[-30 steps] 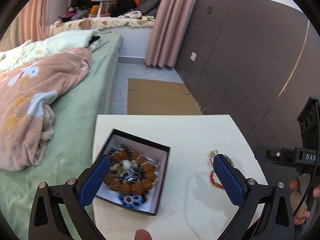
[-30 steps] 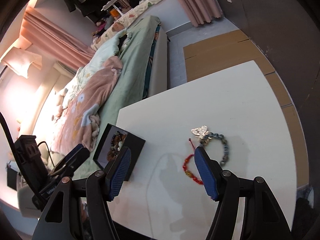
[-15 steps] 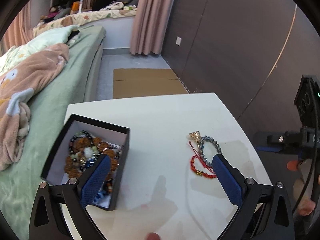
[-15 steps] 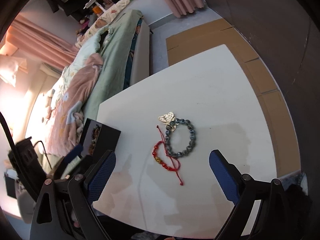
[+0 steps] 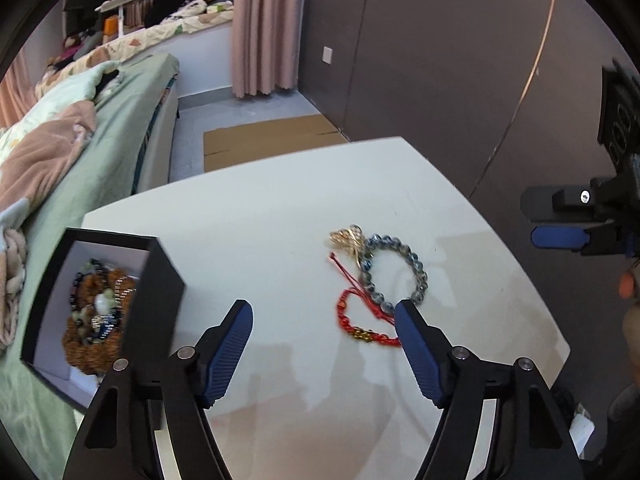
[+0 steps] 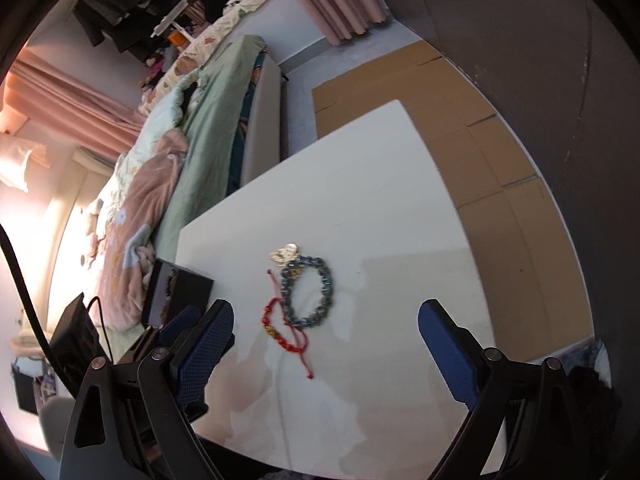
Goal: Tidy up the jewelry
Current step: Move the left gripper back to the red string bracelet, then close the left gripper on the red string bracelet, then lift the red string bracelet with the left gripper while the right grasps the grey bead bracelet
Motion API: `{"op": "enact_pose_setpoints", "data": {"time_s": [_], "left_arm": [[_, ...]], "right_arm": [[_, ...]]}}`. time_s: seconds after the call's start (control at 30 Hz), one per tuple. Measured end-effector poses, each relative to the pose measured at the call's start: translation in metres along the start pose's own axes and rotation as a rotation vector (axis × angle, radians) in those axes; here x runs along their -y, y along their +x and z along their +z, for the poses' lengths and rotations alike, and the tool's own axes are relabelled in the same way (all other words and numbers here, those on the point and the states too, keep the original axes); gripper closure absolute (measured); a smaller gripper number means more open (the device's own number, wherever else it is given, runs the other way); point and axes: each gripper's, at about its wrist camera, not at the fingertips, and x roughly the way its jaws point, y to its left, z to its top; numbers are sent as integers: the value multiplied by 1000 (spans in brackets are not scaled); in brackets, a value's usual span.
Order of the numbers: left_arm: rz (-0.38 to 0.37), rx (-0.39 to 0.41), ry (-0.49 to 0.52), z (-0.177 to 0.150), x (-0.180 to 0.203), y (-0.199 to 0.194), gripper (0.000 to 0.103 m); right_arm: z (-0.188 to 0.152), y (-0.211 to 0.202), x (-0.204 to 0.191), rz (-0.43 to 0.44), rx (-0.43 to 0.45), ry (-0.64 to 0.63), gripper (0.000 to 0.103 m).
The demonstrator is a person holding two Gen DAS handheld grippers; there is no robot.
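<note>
On the white table [image 5: 272,216] lie a blue-grey bead bracelet [image 5: 416,268] [image 6: 326,280], a red cord bracelet [image 5: 352,320] [image 6: 276,328] and a gold butterfly piece [image 5: 347,237] [image 6: 285,253], all touching one another. A black box [image 5: 160,280] [image 6: 180,292] at the table's left holds several beaded bracelets. My left gripper [image 5: 324,310] hovers over the table with its jaws closing and nothing between them; its right finger sits just over the red bracelet's end. My right gripper [image 6: 326,312] stands wide open above the loose jewelry.
A bed with a green sheet [image 5: 116,152] and a pink blanket [image 6: 140,208] runs along the table's left side. Flat cardboard [image 6: 460,120] lies on the floor beyond the table. A dark wall panel [image 5: 440,60] rises on the right.
Both grippers have swung toward the loose jewelry, now larger and nearer in both views. The box has slid to the left edge of the left wrist view. The left jaws narrowed; the right jaws widened.
</note>
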Motion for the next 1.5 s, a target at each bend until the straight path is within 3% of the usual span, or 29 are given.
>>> {"op": "enact_pose_setpoints", "data": {"time_s": [0.1, 0.33, 0.4, 0.67, 0.97, 1.07, 1.5], "left_arm": [[16, -28, 12, -2, 6, 14, 37], [52, -34, 39, -3, 15, 28, 38], [66, -38, 38, -3, 16, 32, 48], [80, -81, 74, -12, 18, 36, 50], [79, -102, 89, -16, 3, 30, 95], [63, -106, 77, -15, -3, 29, 97], [41, 9, -29, 8, -39, -14, 97]], "right_arm": [[1, 1, 6, -6, -3, 18, 8], [3, -3, 11, -20, 10, 25, 8], [3, -2, 10, -25, 7, 25, 8], [3, 2, 5, -34, -10, 9, 8], [-1, 9, -3, -40, -22, -8, 8], [-3, 14, -8, -43, -31, -23, 9], [-7, 65, -43, -159, -121, -118, 58]]}}
